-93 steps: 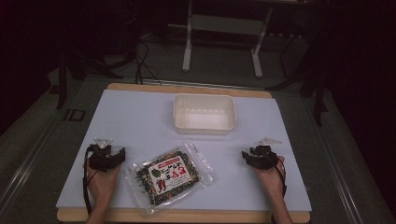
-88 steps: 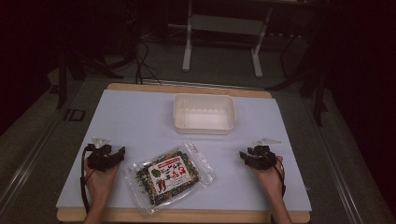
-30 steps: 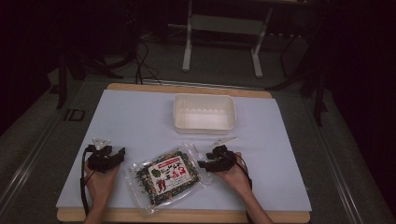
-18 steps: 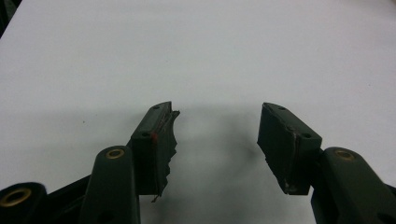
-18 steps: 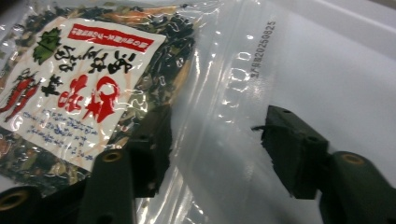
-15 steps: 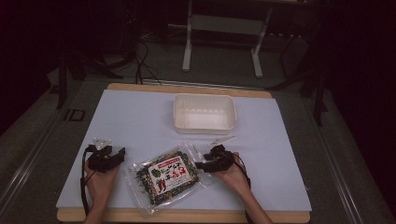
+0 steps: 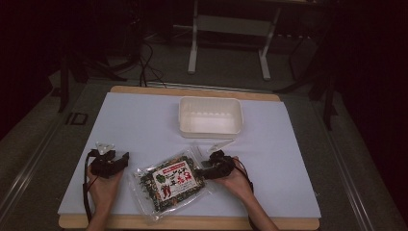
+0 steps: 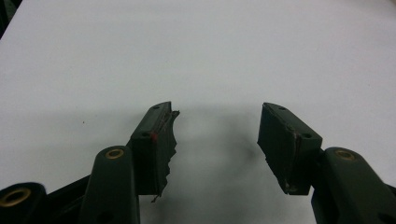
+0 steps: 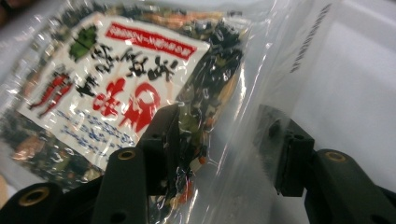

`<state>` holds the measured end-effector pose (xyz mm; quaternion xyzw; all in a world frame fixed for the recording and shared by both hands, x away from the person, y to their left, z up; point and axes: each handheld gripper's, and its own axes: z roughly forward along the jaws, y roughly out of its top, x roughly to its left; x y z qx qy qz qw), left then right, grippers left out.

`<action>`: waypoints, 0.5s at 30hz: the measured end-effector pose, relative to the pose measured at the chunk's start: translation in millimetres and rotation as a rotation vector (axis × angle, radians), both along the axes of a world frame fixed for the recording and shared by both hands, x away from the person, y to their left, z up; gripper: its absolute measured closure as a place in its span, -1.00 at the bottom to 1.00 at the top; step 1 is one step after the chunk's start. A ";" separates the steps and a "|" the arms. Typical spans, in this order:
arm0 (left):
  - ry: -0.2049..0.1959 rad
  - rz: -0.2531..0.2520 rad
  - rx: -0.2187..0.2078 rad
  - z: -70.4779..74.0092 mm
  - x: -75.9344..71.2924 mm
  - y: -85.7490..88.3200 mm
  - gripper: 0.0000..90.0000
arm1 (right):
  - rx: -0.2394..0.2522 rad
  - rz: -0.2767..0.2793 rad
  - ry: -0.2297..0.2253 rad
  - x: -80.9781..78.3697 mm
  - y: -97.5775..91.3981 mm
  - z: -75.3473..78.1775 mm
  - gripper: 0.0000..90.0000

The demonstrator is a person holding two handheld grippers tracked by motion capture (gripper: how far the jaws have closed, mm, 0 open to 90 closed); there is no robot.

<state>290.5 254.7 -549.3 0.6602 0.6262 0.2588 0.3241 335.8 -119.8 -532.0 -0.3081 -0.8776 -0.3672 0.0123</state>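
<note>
Lower centre of the high view: snack bag [image 7: 169,184], clear plastic, dark dried mix, white label with red print, lying flat on the white table [image 7: 144,125]
Right gripper [image 7: 204,172]: at the bag's right edge, just right of frame centre
Right jaws: have just been closing; in the right gripper view the bag's [image 9: 140,93] clear edge sits between them, one jaw over it, one under; still wide, pads not visibly pressing
Left gripper [image 7: 122,159]: lower left, just left of the bag, apart from it
Left jaws: spread wide over bare table [image 8: 196,56] in the left gripper view, nothing between
Tub [image 7: 210,116]: white, rectangular, upper centre, well apart from the bag
</note>
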 end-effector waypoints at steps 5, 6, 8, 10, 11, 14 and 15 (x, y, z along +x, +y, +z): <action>0.001 -0.002 0.002 0.0 0.1 -0.4 0.01 | -0.001 -0.008 0.022 2.6 -0.5 1.4 0.42; 0.001 -0.001 0.002 -0.1 0.1 -0.4 0.01 | 0.011 -0.017 0.035 3.7 -1.2 1.8 0.46; 0.002 -0.001 0.003 -0.1 0.2 -0.4 0.01 | 0.028 -0.029 0.055 5.6 -2.0 1.4 0.52; 0.003 -0.002 0.004 -0.1 0.2 -0.4 0.01 | 0.034 -0.027 0.062 6.2 -1.4 1.0 0.57; 0.003 -0.002 0.004 -0.1 0.2 -0.4 0.01 | 0.036 -0.027 0.065 6.3 -0.9 1.0 0.59; 0.003 -0.003 0.004 -0.1 0.2 -0.5 0.01 | 0.038 -0.026 0.079 7.4 -0.6 1.4 0.64; 0.003 -0.003 0.004 -0.1 0.2 -0.5 0.01 | 0.040 -0.026 0.080 8.1 -0.5 1.5 0.65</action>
